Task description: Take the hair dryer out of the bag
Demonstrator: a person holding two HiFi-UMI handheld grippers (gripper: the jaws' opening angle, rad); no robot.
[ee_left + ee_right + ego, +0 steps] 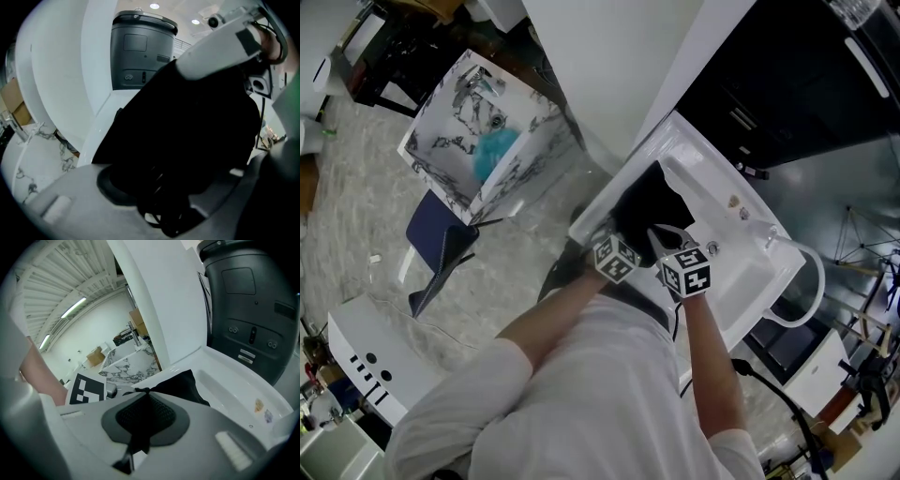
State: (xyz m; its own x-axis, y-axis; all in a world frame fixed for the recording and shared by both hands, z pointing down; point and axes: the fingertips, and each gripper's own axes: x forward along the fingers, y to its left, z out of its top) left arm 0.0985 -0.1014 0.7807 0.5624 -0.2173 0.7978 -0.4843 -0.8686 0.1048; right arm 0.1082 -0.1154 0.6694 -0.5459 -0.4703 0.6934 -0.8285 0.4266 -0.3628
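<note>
R gripper (140,394) nips bag (183,386) rim; L gripper (168,187) spread, bag between.

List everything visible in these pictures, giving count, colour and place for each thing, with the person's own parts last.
bag: one, black, in the basin
basin: one, white, centre of the head view
cord: one, black, looped at the bag's near side
marbled box: one, white with grey veins, upper left of the head view
teal thing: one, inside the marbled box; unclear what it is
appliance: one, dark grey, behind the basin
sleeves: two, white, bottom of the head view
left gripper: one, grey, jaws apart around the cord
right gripper: one, grey, shut on the bag's edge
</note>
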